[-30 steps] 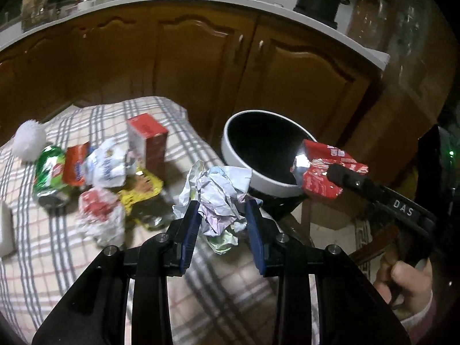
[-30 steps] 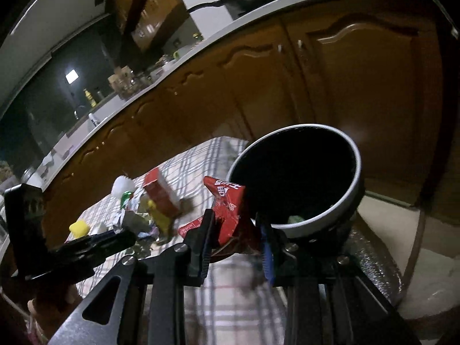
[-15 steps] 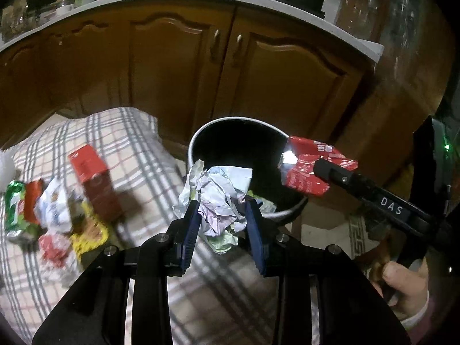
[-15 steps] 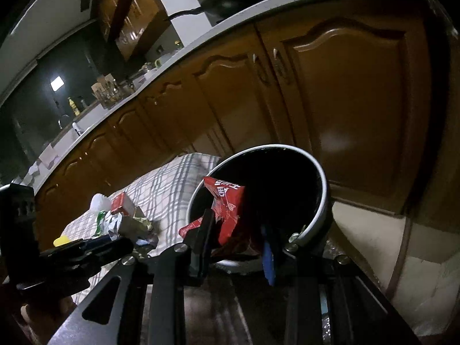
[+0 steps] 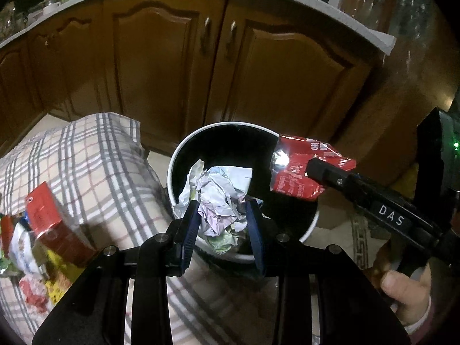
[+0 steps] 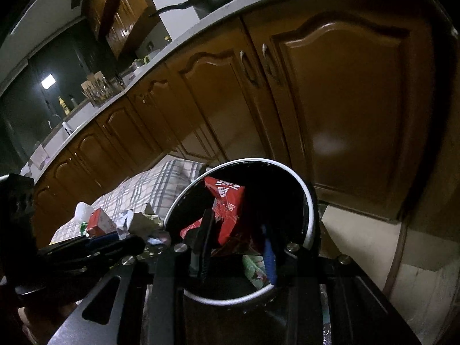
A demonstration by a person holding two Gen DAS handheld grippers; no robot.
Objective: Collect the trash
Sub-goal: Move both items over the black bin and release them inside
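Note:
My left gripper (image 5: 222,215) is shut on a crumpled ball of white paper (image 5: 221,195) and holds it over the near rim of a round black bin with a white rim (image 5: 184,149). My right gripper (image 6: 237,230) is shut on a red snack wrapper (image 6: 228,210) and holds it over the bin's mouth (image 6: 312,215). In the left wrist view the wrapper (image 5: 302,169) hangs at the bin's right rim, pinched by the right gripper's fingers (image 5: 319,169). A green wrapper (image 6: 253,267) lies inside the bin.
A checked cloth (image 5: 95,155) covers the table left of the bin. A red carton (image 5: 46,218) and several wrappers (image 5: 26,247) lie on it at the left. Brown cabinet doors (image 5: 161,66) stand behind the bin. My hand (image 5: 408,296) holds the right gripper.
Both grippers have moved from over the cloth to over the bin, each still holding its trash. The bin now sits directly under the paper ball and the red wrapper.

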